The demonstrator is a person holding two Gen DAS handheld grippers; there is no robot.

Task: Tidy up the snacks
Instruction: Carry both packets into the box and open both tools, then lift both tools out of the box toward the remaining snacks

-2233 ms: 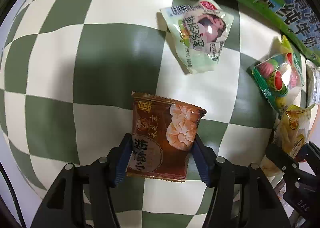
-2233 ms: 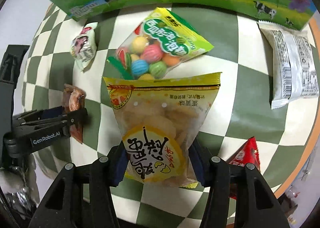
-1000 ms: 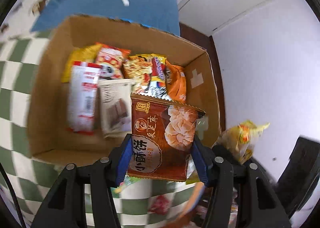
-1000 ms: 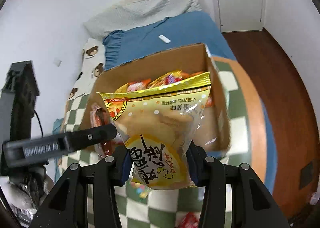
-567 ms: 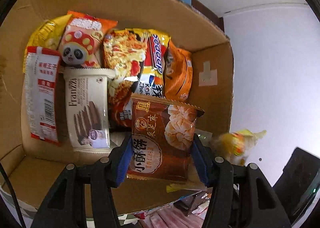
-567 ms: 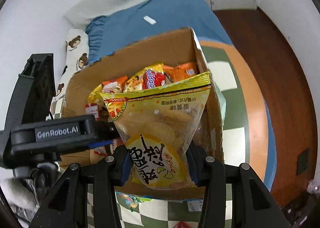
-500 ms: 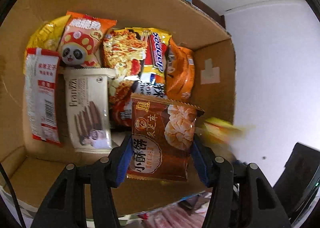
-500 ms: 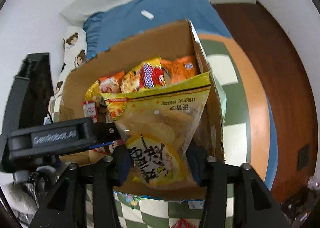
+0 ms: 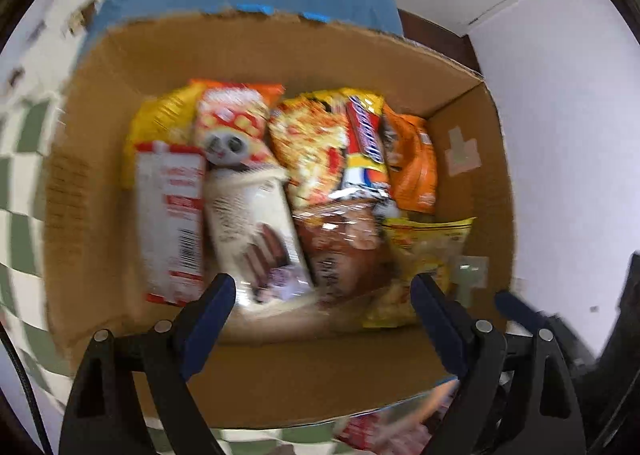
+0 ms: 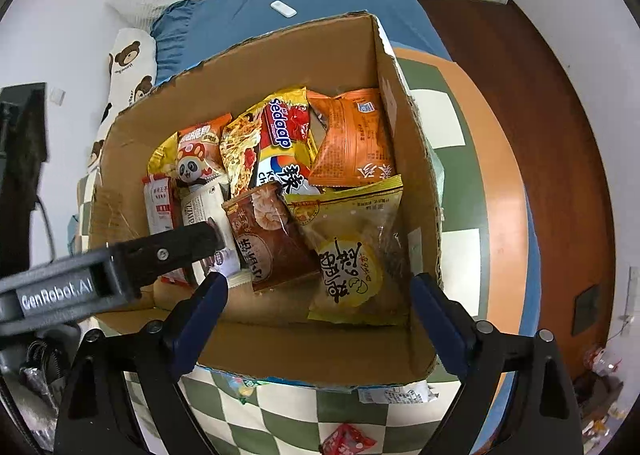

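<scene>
Snacks fill a cardboard box [image 10: 256, 67] that stands on a green-and-white checked tablecloth [image 10: 280, 419]. In the right wrist view we see the brown pastry packet [image 10: 272, 239] lying in the box toward its near wall, with the yellow egg-crisp bag [image 10: 352, 251] just beside it on the right and touching it. Behind them we see an orange packet [image 10: 352, 143], a Sedaap noodle packet [image 10: 280, 135], a panda-printed packet [image 10: 196, 159], a white biscuit packet [image 10: 200, 211] and a red-and-white packet [image 10: 158, 207]. Our right gripper [image 10: 318, 295] hangs above the near wall of the box, its jaws spread wide and holding nothing. Our left gripper [image 9: 320, 297] likewise hangs over the box with its blue-padded jaws spread and empty; from the right wrist view we see one of its black fingers [image 10: 176, 247] reaching in from the left over the white biscuit packet. The left wrist view is blurred, yet we make out the brown pastry packet [image 9: 344, 251] and the yellow egg-crisp bag [image 9: 424, 255] side by side between its fingers. A small red packet [image 10: 348, 441] lies on the tablecloth outside the box.
</scene>
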